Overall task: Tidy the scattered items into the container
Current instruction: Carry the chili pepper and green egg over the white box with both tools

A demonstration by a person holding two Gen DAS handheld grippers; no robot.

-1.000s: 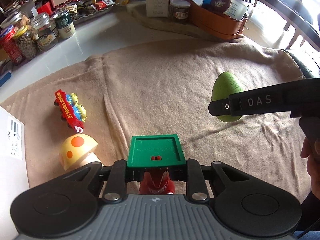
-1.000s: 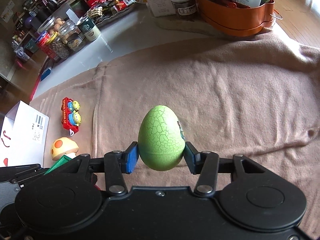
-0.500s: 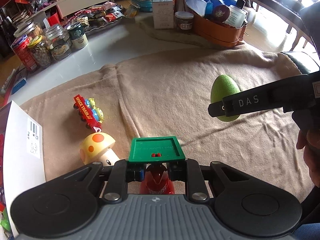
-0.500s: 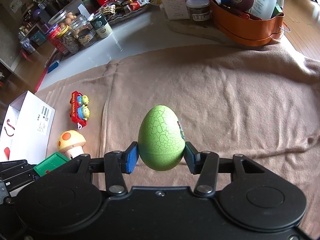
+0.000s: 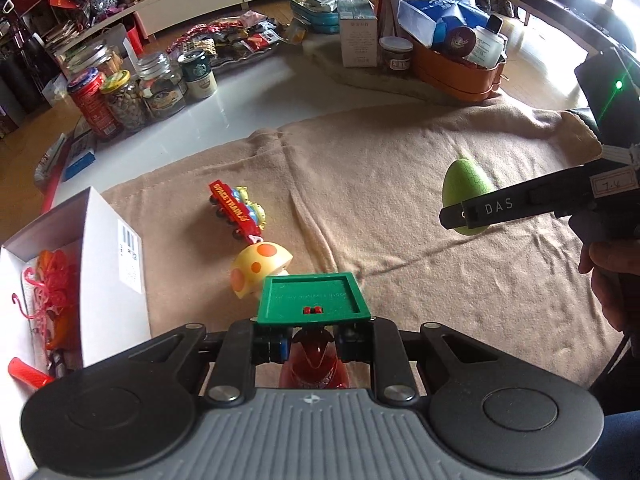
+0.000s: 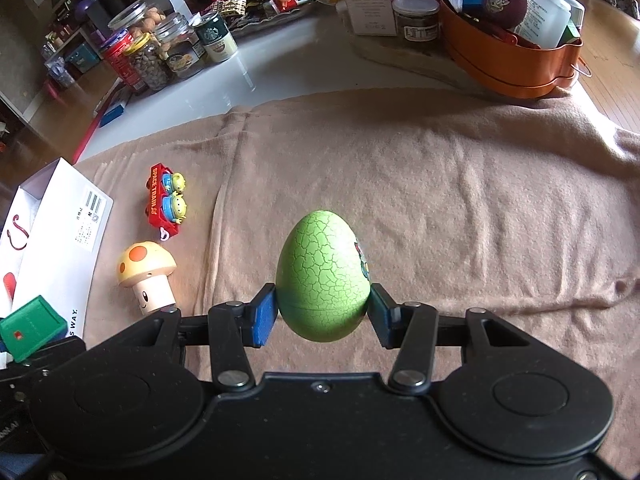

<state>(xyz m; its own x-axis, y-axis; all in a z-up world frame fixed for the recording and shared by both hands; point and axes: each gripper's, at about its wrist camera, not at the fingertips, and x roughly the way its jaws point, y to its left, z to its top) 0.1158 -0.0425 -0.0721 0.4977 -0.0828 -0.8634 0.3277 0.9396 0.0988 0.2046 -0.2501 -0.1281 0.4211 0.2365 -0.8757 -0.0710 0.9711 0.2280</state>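
Left wrist view: my left claw (image 5: 312,350) grips a green-topped red toy (image 5: 313,300) at lower centre. Transport step; next, carry it left over the white box (image 5: 108,280), which already holds red and orange pieces.

Right wrist view: my right claw (image 6: 323,312) clamps the green egg (image 6: 322,276), centre frame, box at left edge.

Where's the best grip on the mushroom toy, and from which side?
Probably the stem. The mushroom toy stands upright on the blanket, and its domed cap is wide and sloped, so fingers could slip off. Come in level from the open blanket side, closing across the straight stem; the white box crowds the other side.
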